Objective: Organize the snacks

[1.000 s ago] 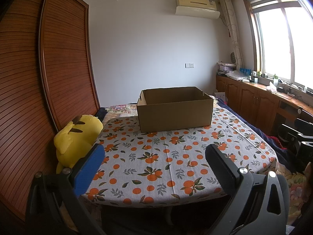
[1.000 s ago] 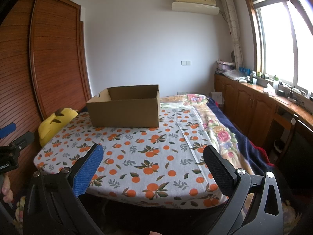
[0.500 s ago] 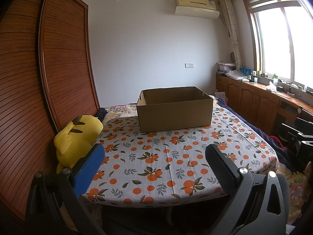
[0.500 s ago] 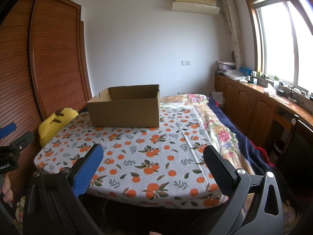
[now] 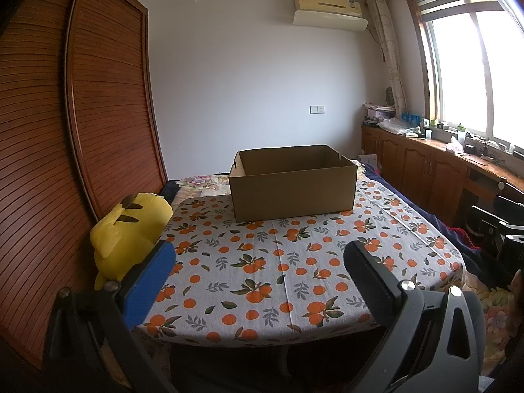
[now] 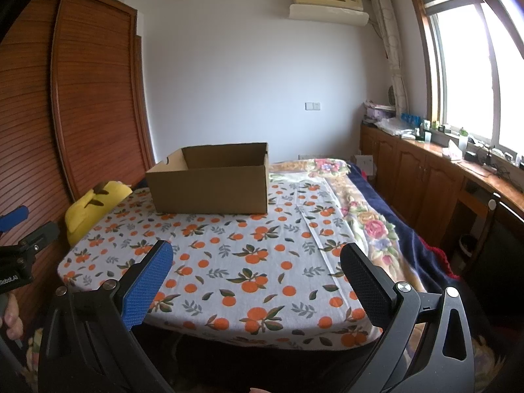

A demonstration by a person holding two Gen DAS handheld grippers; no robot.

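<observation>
At the centre of the left wrist view, an open cardboard box (image 5: 292,183) is sitting on a table (image 5: 281,262) covered with an orange-print cloth, toward the table's far side. The left gripper (image 5: 258,268) is hovering at the bottom of the frame before the table's near edge, its fingers spread wide and gripping nothing; the box is lying well beyond and slightly above the gap between them. A yellow plush toy (image 5: 127,232) is resting at the left of the frame, beside the table and against a slatted wooden wardrobe (image 5: 65,131).

Across the right wrist view, the box (image 6: 209,181) is appearing left of centre, on the far left part of the table (image 6: 245,262). The right gripper (image 6: 255,271) is likewise hanging low in the frame with fingers wide apart and empty, the box standing well apart, up and to the left of its gap. The plush toy (image 6: 91,204) is showing at mid-left. No snacks are discernible in either view; the box interior is largely hidden
</observation>
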